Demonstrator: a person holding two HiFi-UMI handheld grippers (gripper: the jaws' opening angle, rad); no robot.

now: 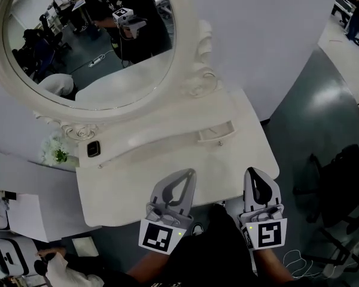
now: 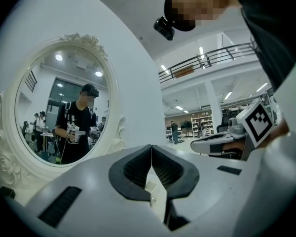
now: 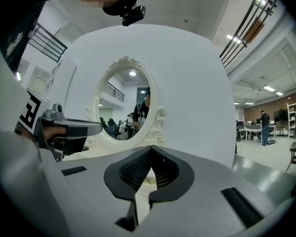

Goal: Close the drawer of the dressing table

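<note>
A white dressing table (image 1: pixel 128 181) with an oval mirror (image 1: pixel 90 40) fills the head view. On its low back shelf a small drawer (image 1: pixel 215 134) with a knob stands pulled out and slightly askew. My left gripper (image 1: pixel 189 173) hovers over the front of the tabletop, shut and empty, its tips short of the drawer. My right gripper (image 1: pixel 252 171) hangs beside it near the table's right front corner, also shut and empty. In the left gripper view the left gripper (image 2: pixel 151 146) has its pads together. The right gripper (image 3: pixel 150 148) shows the same in its own view.
A small black square object (image 1: pixel 93 149) and white flowers (image 1: pixel 55 150) sit at the shelf's left end. Papers (image 1: pixel 23 216) lie on a surface to the left. A dark chair (image 1: pixel 341 184) stands on the floor at the right. A white wall rises behind the mirror.
</note>
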